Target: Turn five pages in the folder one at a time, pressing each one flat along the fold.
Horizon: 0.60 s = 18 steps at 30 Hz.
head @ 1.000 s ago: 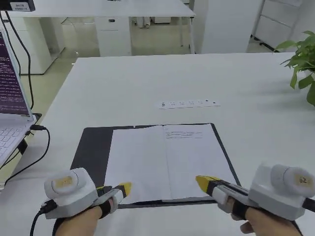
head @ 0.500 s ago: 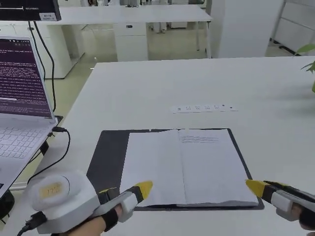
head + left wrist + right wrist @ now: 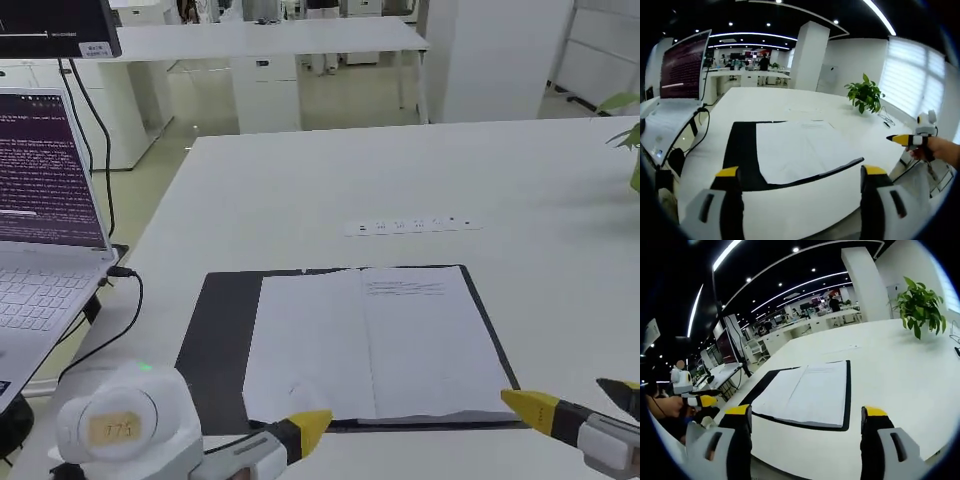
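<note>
Left gripper pose: we hold the left gripper point(image 3: 800, 172) low over the near left part of the table point(image 3: 400, 170). Its jaws are spread wide, with nothing between them.
Right gripper pose: the right gripper point(image 3: 805, 411) sits low at the near right, angled in toward the folder point(image 3: 225, 340). Its 2 jaws are also wide apart and hold nothing.
Contact: neither gripper touches the folder.
Folder position: it lies open and flat on the table, ahead of both grippers and between them.
Folder make: we see a matte black rectangular cover and smooth white pages point(image 3: 420, 340). The right page has a few printed lines at its top, and a straight fold runs down the middle.
Gripper make: yellow tips on dark fingers, with rounded white housings.
Table: a plain white, smooth top with a row of sockets point(image 3: 410, 225) set in beyond the folder.
Surroundings: an open laptop point(image 3: 40, 200) stands at the left and a leafy green plant point(image 3: 865, 95) at the right.
</note>
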Motion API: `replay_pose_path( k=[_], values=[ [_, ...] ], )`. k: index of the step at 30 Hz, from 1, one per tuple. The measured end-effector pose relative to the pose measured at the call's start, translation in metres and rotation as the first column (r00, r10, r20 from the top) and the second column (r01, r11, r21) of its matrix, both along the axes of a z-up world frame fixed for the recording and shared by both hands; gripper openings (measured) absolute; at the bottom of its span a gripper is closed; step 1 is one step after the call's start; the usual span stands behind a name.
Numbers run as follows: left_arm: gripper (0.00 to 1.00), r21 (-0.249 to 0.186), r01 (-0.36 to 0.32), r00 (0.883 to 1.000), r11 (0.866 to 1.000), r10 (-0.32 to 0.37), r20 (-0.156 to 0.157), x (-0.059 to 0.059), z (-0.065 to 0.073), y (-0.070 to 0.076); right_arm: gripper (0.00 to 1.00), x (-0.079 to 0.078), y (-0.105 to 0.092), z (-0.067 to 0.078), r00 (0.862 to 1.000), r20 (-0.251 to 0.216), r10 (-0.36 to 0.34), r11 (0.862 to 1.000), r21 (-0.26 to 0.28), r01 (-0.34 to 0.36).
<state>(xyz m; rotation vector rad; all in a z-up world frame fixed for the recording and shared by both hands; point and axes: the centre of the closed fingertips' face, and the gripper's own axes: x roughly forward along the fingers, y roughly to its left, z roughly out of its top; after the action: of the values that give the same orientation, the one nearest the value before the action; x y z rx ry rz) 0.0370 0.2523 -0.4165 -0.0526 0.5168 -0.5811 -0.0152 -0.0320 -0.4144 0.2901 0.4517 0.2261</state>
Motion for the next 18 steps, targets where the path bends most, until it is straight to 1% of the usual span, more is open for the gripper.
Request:
replay_pose_path(
  k=[1,3,5,7,8,9,10,12,13,14,15,16,18],
  values=[
    [0.99,-0.012,-0.003,1.000,1.000,0.003,-0.005,-0.001,0.001,0.000,0.95,-0.001,0.000,0.001,1.000,0.000,-0.002,1.000,-0.002,0.002],
    [0.99,-0.009,-0.001,1.000,1.000,0.001,-0.002,-0.001,0.000,0.002,0.98,-0.003,-0.001,0.001,1.000,0.004,-0.001,1.000,-0.007,0.001],
    [0.99,0.003,-0.003,1.000,1.000,0.003,0.000,-0.002,0.000,0.007,0.98,-0.005,-0.001,0.002,1.000,0.004,0.004,1.000,-0.008,-0.004],
    [0.99,-0.007,-0.015,1.000,1.000,0.015,-0.002,-0.001,0.002,0.012,1.00,-0.007,0.000,0.003,1.000,0.010,0.008,1.000,-0.015,-0.008],
    [0.99,-0.008,-0.020,1.000,1.000,0.020,-0.001,-0.001,0.003,0.014,1.00,-0.007,0.000,0.005,1.000,0.022,0.011,1.000,-0.018,-0.011],
    [0.99,-0.006,-0.029,1.000,1.000,0.029,0.007,0.000,0.005,0.018,1.00,-0.008,-0.001,0.007,1.000,0.027,0.007,1.000,-0.016,-0.007],
    [0.99,-0.005,-0.030,0.999,1.000,0.030,0.022,0.000,0.008,0.020,1.00,-0.008,-0.001,0.008,1.000,0.030,0.007,1.000,-0.013,-0.006],
    [0.99,-0.003,-0.038,0.999,0.999,0.038,0.033,0.002,0.011,0.024,1.00,-0.009,0.002,0.009,1.000,0.025,0.013,1.000,-0.013,-0.012],
    [0.99,0.000,-0.037,0.999,0.999,0.037,0.036,0.002,0.011,0.025,1.00,-0.009,0.004,0.009,0.999,0.029,0.029,0.999,-0.031,-0.028],
    [0.99,0.020,-0.032,0.999,0.999,0.031,0.039,0.002,0.010,0.027,1.00,-0.009,0.005,0.008,0.999,0.027,0.041,0.998,-0.050,-0.040],
    [0.99,0.031,-0.028,0.999,0.999,0.026,0.043,0.002,0.010,0.028,1.00,-0.009,0.007,0.006,0.998,0.023,0.053,0.997,-0.064,-0.052],
    [0.99,0.047,-0.025,0.999,0.999,0.022,0.050,0.002,0.010,0.030,1.00,-0.010,0.009,0.003,0.998,0.009,0.068,0.994,-0.085,-0.067],
    [0.99,0.052,-0.034,0.998,0.998,0.031,0.049,0.003,0.010,0.033,1.00,-0.010,0.013,0.002,0.997,0.007,0.083,0.991,-0.105,-0.081]
  ],
)
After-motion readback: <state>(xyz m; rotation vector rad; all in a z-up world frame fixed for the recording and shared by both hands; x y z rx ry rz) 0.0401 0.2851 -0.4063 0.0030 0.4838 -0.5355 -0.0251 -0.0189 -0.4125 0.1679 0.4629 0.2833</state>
